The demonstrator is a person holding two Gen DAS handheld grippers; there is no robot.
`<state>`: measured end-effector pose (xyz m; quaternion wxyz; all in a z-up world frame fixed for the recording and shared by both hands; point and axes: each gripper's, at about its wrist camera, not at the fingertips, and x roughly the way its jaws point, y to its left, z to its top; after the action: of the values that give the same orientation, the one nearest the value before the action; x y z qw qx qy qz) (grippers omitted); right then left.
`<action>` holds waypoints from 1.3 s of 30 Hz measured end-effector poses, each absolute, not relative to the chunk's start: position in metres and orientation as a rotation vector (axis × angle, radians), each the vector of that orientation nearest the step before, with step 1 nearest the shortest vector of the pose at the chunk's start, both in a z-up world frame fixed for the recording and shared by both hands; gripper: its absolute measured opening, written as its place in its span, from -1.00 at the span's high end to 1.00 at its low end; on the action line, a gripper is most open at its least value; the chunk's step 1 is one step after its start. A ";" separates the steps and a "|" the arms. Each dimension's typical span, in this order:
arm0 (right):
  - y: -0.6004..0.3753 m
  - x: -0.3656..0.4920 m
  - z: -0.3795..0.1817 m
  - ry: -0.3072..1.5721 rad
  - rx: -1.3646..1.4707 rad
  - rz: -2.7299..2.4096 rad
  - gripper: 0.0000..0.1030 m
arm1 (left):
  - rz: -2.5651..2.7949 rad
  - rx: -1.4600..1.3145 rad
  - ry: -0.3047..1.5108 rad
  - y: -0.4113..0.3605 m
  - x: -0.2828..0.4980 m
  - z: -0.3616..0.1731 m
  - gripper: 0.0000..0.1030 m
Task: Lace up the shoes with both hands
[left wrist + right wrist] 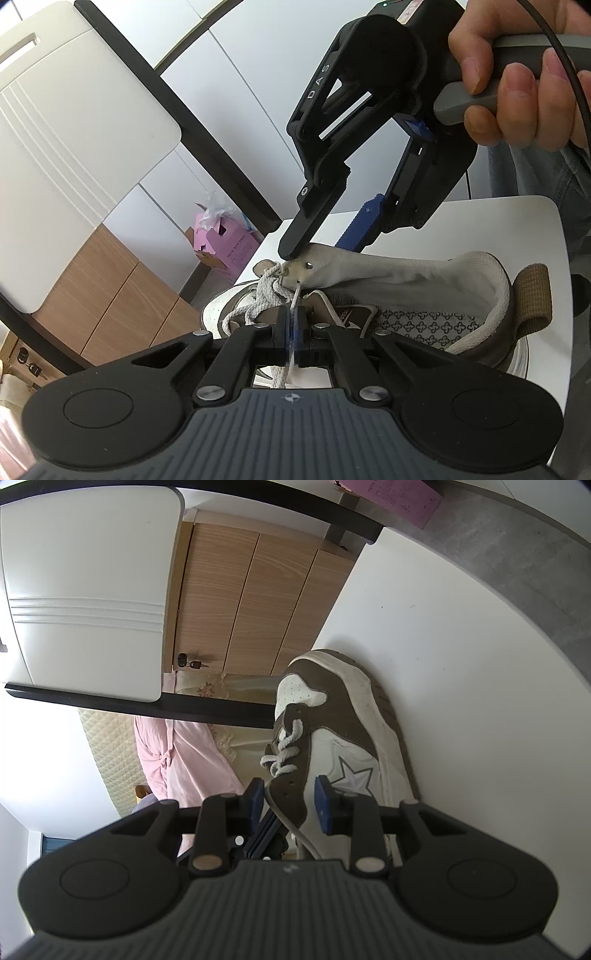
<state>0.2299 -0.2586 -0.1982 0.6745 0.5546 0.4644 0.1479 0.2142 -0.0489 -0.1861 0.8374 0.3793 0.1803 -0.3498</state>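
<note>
A brown and white sneaker (332,720) with a star on its side lies on its side on the white table (443,664), its opening (424,295) towards the left wrist camera. My right gripper (288,794) is shut on the brown eyelet flap, one blue pad (323,801) on each side; in the left wrist view it (317,247) comes down from above. My left gripper (293,317) is shut on the white lace (295,295), which runs taut from an eyelet in that flap. The lower eyelets hold crossed laces (284,749).
A person's hand (517,74) grips the right gripper's handle. A white chair back (74,129) and a pink box (225,243) stand beyond the table edge. Wooden cabinet doors (251,602) and pink fabric (184,757) lie behind the shoe's toe.
</note>
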 end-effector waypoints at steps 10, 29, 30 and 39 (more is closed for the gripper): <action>-0.257 0.229 -0.198 1.043 1.251 0.330 0.39 | -0.724 0.744 0.383 -0.037 0.199 -0.182 0.97; -0.250 0.222 -0.181 1.031 0.976 0.206 0.56 | -0.741 0.657 0.431 -0.035 0.213 -0.179 0.97; -0.249 0.222 -0.180 1.031 0.959 0.209 0.56 | -0.744 0.642 0.441 -0.035 0.215 -0.179 0.97; -0.245 0.226 -0.178 1.037 0.883 0.233 0.55 | -0.767 0.595 0.485 -0.034 0.219 -0.180 0.97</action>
<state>0.2260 -0.2451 -0.1778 0.7707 0.4070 0.4784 0.1075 0.2186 -0.0343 -0.1801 0.8565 0.2832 0.2306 -0.3648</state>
